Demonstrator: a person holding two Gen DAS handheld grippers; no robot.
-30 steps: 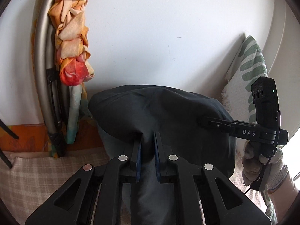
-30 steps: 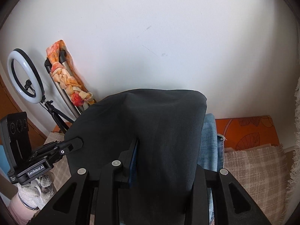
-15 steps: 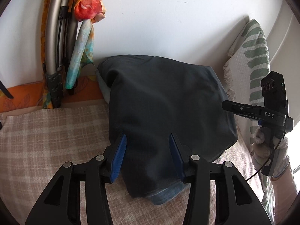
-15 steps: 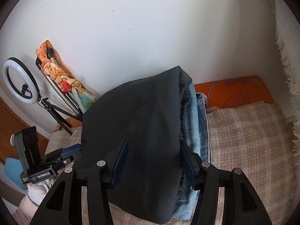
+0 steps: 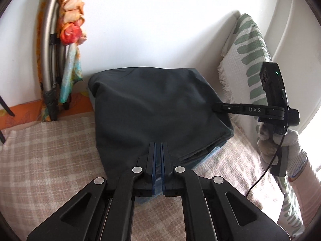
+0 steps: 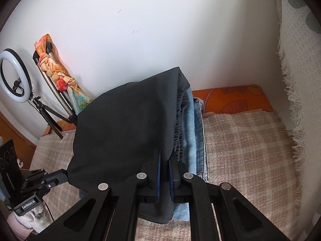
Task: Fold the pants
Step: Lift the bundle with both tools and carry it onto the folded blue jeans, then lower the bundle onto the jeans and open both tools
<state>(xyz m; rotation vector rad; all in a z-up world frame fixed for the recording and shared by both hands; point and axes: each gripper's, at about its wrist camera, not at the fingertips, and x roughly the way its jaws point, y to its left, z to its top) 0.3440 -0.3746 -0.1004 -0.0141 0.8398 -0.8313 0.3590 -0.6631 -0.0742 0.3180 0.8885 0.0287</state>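
Dark grey folded pants (image 5: 156, 108) lie on top of folded blue jeans (image 6: 192, 132) on a checked blanket (image 5: 50, 150). My left gripper (image 5: 158, 146) is shut on the near edge of the dark pants. My right gripper (image 6: 164, 154) is shut on the dark pants' edge beside the elastic waistband (image 6: 180, 120). The right gripper also shows in the left wrist view (image 5: 218, 106) at the pile's right side. The left gripper shows in the right wrist view (image 6: 60, 175) at the pile's left corner.
A white wall stands behind the pile. A folded metal frame with an orange scarf (image 5: 70, 20) leans at the left. A ring light on a tripod (image 6: 14, 78) stands far left. A green-patterned throw (image 5: 248, 60) hangs at the right. An orange cushion (image 6: 234, 100) lies at the back.
Both grippers were open around the pile's edges half a second ago and are now shut on the dark pants. A second ago they held the pants raised; the pants now lie on the jeans.
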